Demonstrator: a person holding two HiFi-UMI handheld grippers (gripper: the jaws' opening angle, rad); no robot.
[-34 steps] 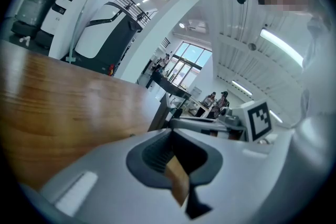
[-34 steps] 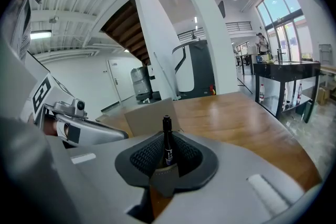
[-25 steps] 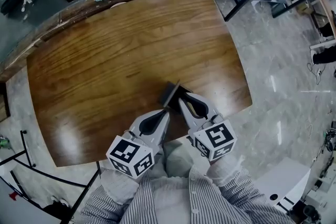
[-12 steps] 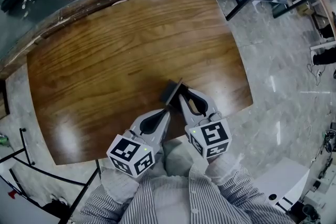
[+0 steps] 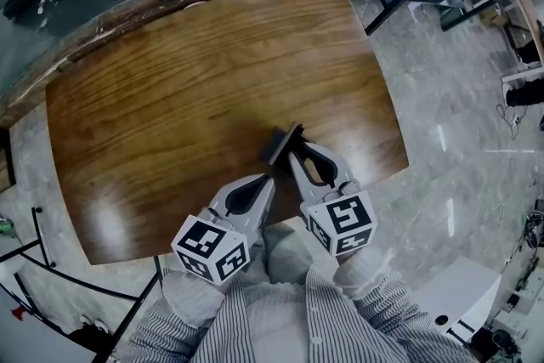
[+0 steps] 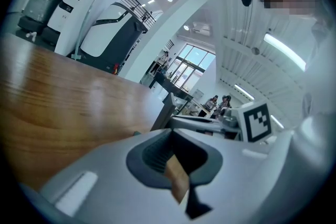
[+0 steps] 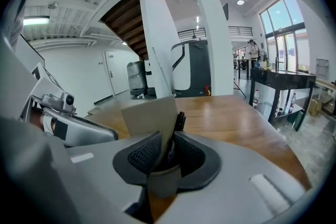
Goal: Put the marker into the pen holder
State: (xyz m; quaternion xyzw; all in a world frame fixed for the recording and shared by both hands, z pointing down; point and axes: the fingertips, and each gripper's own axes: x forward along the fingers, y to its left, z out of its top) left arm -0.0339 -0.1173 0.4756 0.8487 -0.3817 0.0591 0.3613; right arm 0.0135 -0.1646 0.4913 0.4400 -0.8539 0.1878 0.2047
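Right fingers: we see the right gripper (image 7: 167, 157) pinching one grey wall of the pen holder (image 7: 149, 118), the wall clamped flat between the two pads.
Marker: the marker (image 7: 180, 120) shows as a black tip just behind that clamped wall. We judge it is already inside the holder.
Marker axis: it runs along the wall, pointing away from the right fingers toward the far edge of the tabletop (image 5: 187, 81).
Left fingers: the left gripper (image 6: 170, 157) has its tips pressed together with nothing between them. Only a sliver of wood shows behind them.
Which is nearer: from the head view, the left gripper (image 5: 270, 177) sits just beside the pen holder (image 5: 276, 147) on its near side, and the right gripper (image 5: 291, 153) has hold of it.
Place: near the tabletop's near edge, right of the middle.
What the next move turns on (our judgement): setting the holder down level so the marker stays in.
Change from a second ago: slight. The holder's rim has swung a little toward the right edge, and the left cube has dropped back a touch toward the near edge.
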